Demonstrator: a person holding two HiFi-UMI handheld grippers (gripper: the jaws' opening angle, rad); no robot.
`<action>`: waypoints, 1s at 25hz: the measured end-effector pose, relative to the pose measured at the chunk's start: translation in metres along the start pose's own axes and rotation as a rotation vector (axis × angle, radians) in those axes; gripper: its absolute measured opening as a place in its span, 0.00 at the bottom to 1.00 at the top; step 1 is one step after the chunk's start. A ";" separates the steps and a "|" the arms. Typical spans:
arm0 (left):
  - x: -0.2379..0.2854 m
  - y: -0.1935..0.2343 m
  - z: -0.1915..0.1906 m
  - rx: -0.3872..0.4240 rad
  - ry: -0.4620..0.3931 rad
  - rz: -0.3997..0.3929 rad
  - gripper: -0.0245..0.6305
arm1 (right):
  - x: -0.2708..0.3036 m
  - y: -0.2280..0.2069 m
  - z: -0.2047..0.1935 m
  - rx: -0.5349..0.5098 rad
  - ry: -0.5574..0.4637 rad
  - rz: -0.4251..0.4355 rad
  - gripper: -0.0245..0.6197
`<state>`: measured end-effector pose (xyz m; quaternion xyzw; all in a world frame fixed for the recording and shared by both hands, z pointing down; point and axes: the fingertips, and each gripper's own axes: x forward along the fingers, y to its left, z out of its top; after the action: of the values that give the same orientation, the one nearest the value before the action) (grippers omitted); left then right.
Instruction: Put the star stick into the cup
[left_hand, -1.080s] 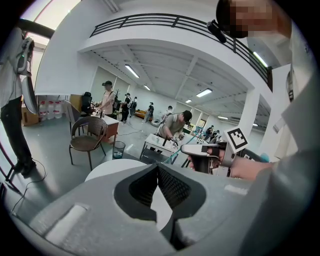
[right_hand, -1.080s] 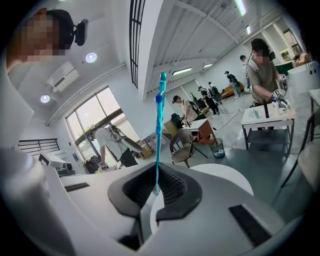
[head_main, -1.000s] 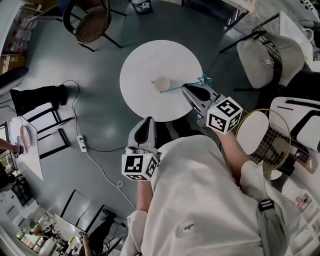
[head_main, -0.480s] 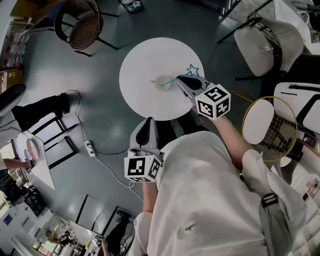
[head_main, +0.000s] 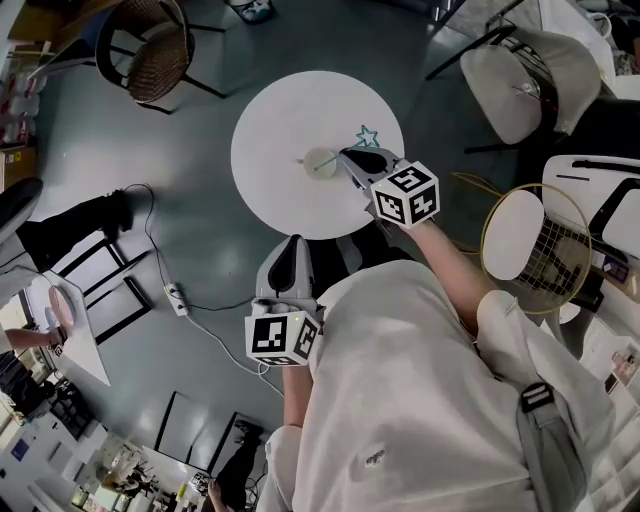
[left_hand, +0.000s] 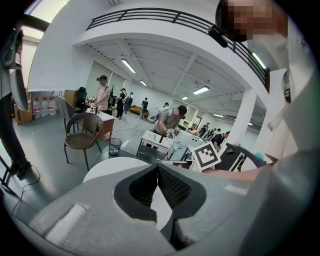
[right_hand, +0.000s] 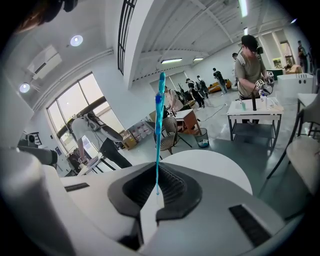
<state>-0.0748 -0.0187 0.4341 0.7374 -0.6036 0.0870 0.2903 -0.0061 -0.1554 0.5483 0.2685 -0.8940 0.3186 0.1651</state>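
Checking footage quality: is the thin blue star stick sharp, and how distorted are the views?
Right gripper view: thin blue star stick sharp, strong fisheye curving, ceiling lamps glare. Head view: stick small but crisp. Left gripper view: dark vignetted corners, same fisheye.

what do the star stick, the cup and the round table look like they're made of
The star stick looks like thin translucent teal plastic with a slight gloss; the background shows faintly through it in the right gripper view. The cup is pale and matte, perhaps paper or plastic; it is too small to tell. The table has a smooth, plain white top, likely laminate or paint.
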 end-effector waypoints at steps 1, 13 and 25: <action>0.001 -0.001 -0.001 0.000 0.004 -0.004 0.05 | 0.002 -0.002 -0.002 0.002 0.004 -0.002 0.07; -0.003 0.011 -0.003 -0.006 0.011 -0.010 0.05 | 0.022 -0.006 -0.030 0.019 0.061 -0.024 0.07; -0.004 0.017 -0.002 -0.010 0.017 -0.012 0.05 | 0.031 -0.010 -0.042 0.040 0.095 -0.031 0.07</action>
<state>-0.0911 -0.0162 0.4396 0.7387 -0.5971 0.0887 0.2998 -0.0203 -0.1460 0.5986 0.2703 -0.8744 0.3459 0.2069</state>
